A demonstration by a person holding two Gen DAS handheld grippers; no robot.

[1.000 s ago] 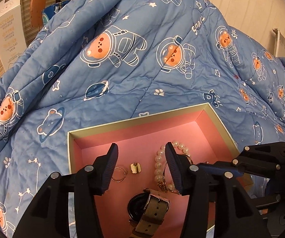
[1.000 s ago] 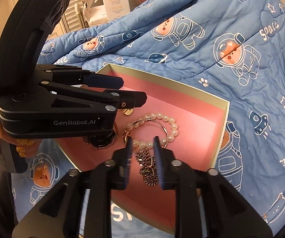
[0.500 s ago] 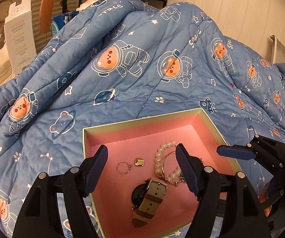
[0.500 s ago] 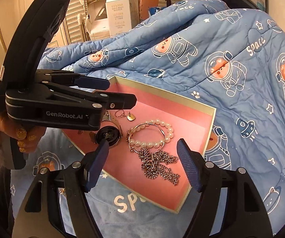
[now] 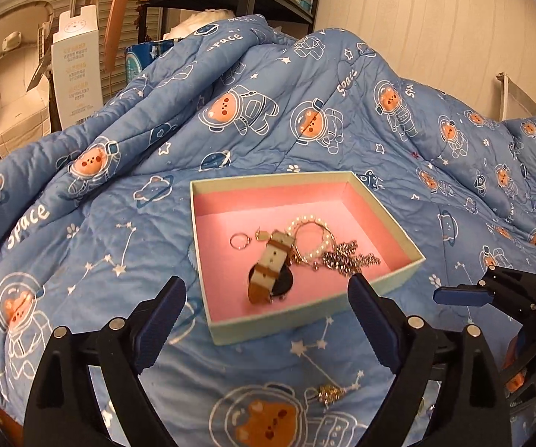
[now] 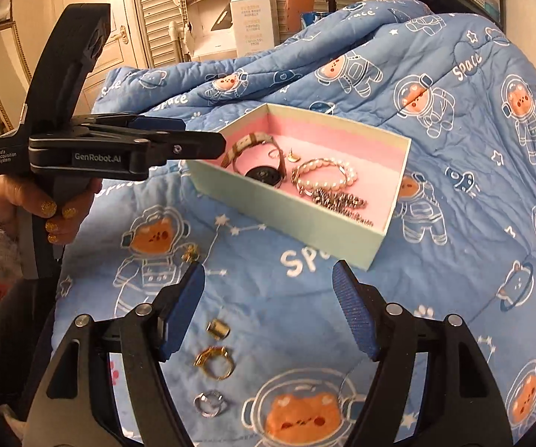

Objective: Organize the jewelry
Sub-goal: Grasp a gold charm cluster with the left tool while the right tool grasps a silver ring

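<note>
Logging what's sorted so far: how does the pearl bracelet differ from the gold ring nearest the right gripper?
The pearl bracelet lies inside the pink-lined box; the gold ring lies outside it on the blue quilt. The bracelet is a loop of white beads; the ring is a plain gold-coloured band with a raised top. The bracelet touches the chain; the ring lies alone, between two smaller rings. Neither is gripped: both grippers are open.

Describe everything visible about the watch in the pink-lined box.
The watch lies inside the box, near its front-left part. It has a round black face and a beige strap with brown loops, fabric or leather by its look. The strap arches up over the face. Its far end reaches the pearl bracelet; no gripper touches it.
</note>
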